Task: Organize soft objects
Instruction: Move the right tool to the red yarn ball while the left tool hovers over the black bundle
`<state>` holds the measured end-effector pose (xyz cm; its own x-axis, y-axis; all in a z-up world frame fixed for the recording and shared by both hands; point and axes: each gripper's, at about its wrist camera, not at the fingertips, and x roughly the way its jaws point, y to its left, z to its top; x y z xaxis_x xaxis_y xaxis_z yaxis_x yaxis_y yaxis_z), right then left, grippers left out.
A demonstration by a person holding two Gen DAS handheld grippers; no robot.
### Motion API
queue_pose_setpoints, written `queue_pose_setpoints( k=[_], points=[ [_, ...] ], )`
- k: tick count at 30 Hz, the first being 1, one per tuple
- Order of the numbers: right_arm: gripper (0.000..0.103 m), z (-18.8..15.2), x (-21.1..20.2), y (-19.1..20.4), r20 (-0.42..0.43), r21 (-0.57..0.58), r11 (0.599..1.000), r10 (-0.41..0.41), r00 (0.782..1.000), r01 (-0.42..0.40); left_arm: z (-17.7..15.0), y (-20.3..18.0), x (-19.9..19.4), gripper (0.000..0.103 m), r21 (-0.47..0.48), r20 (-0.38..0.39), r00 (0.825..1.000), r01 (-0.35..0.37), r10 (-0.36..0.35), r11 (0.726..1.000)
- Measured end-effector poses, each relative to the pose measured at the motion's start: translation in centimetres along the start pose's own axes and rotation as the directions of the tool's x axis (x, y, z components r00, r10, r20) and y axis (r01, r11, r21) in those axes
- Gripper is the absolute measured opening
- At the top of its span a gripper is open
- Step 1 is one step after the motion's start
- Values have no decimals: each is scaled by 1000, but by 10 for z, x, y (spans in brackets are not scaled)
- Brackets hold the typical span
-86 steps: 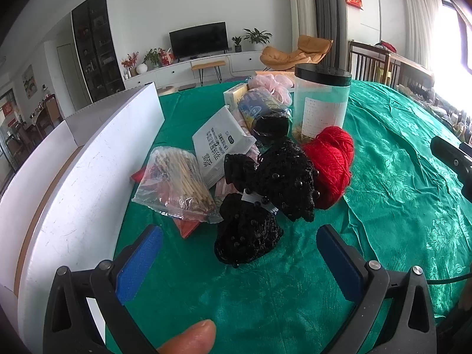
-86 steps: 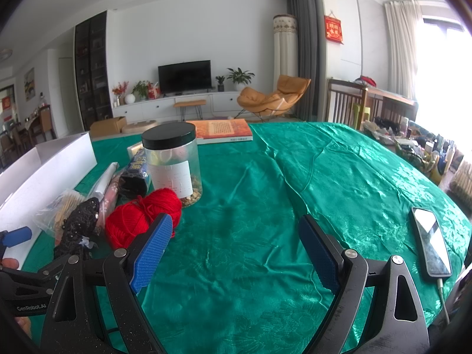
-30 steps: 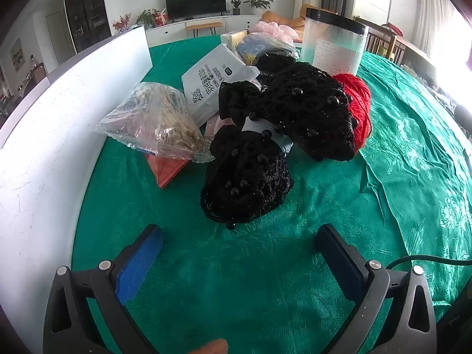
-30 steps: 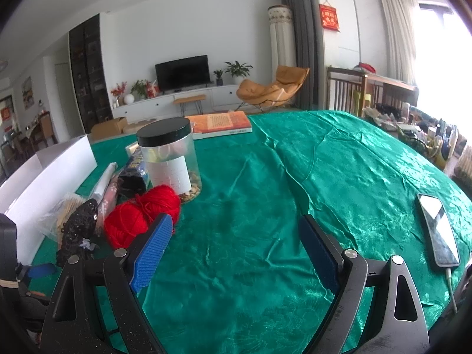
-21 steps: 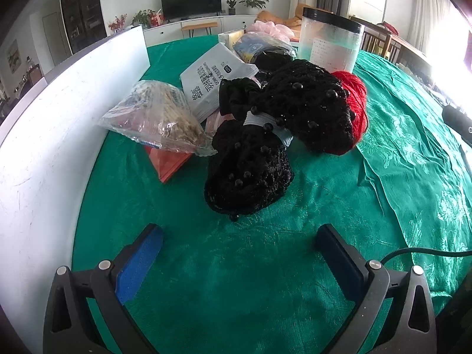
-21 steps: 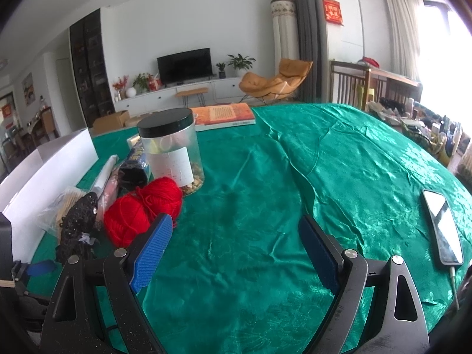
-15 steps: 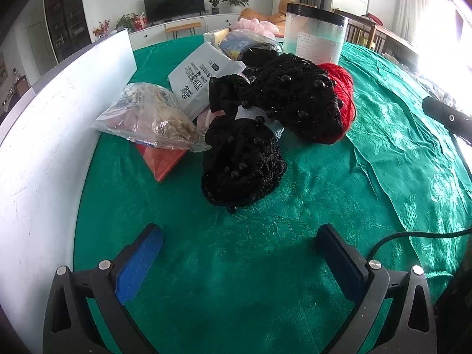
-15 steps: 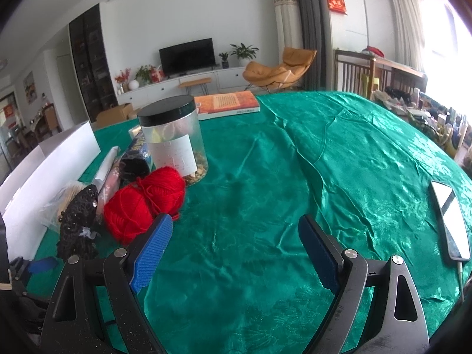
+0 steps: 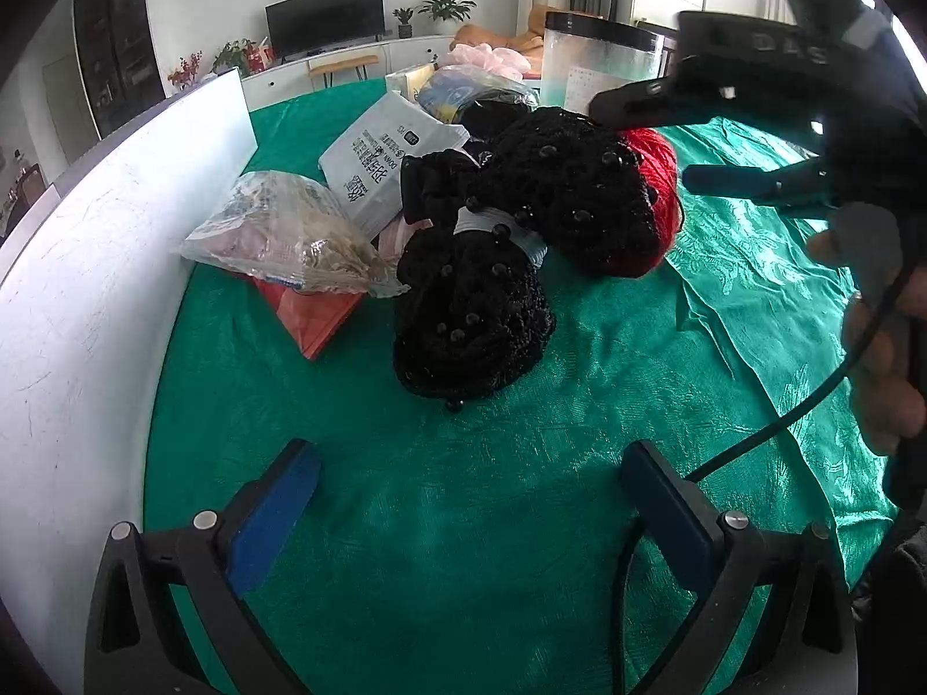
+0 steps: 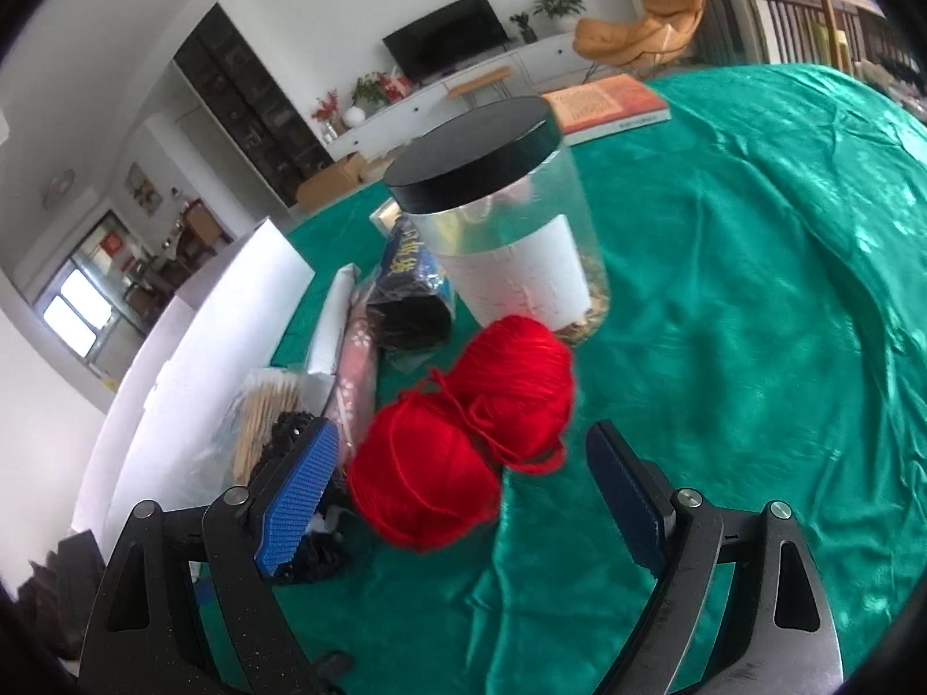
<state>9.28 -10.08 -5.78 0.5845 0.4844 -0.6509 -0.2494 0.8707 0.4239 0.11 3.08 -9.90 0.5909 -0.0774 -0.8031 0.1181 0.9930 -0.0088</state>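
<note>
The right gripper (image 10: 463, 480) has come closer to the red yarn (image 10: 463, 440) — now between its spread fingers. The left gripper (image 9: 469, 509) stays spread, black beaded fabric (image 9: 486, 284) ahead — apart.

Domestic living room. Evidence: wall-mounted television (image 10: 445, 40) above a low white sideboard (image 10: 463, 95), tan lounge chair (image 10: 643, 37), potted plant (image 10: 556, 3), dark display cabinet (image 10: 249, 116).
</note>
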Motion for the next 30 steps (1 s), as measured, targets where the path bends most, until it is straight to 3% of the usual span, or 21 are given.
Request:
queue_pose_setpoints(
  k=[5,7,10,14,16,20,23,27,30],
  points=[
    [87,-6,34,11,-105,-103,991,-92,990,81,-1,0,0,103,5,7,1000,4,-4,1000],
    [87,-14,20,-6,-80,-55,994,-96,992,92,-1,1,0,103,8,9,1000,8,-8,1000],
    [87,-26,-21,-36,2,20,984,-175,984,175,-1,1,0,103,5,13,1000,5,-5,1000],
    [89,-18,-49,-90,52,99,912,-403,914,397,-1,0,0,103,2,13,1000,4,-4,1000],
    [89,-14,-62,-117,59,169,884,-450,891,436,-1,0,0,103,5,17,1000,8,-8,1000],
    [89,-27,-93,-122,147,237,888,-433,889,394,-1,0,0,103,-1,20,1000,1,-1,1000],
    [89,-34,-96,-113,163,202,926,-352,922,318,-1,0,1,103,-3,20,1000,0,0,1000],
    [89,-33,-100,-83,225,76,963,-269,937,258,-1,0,1,103,-3,21,1000,0,0,1000],
    [89,-35,-86,-58,212,-58,963,-247,946,264,-1,0,0,103,-5,21,1000,-2,2,1000]
  ],
)
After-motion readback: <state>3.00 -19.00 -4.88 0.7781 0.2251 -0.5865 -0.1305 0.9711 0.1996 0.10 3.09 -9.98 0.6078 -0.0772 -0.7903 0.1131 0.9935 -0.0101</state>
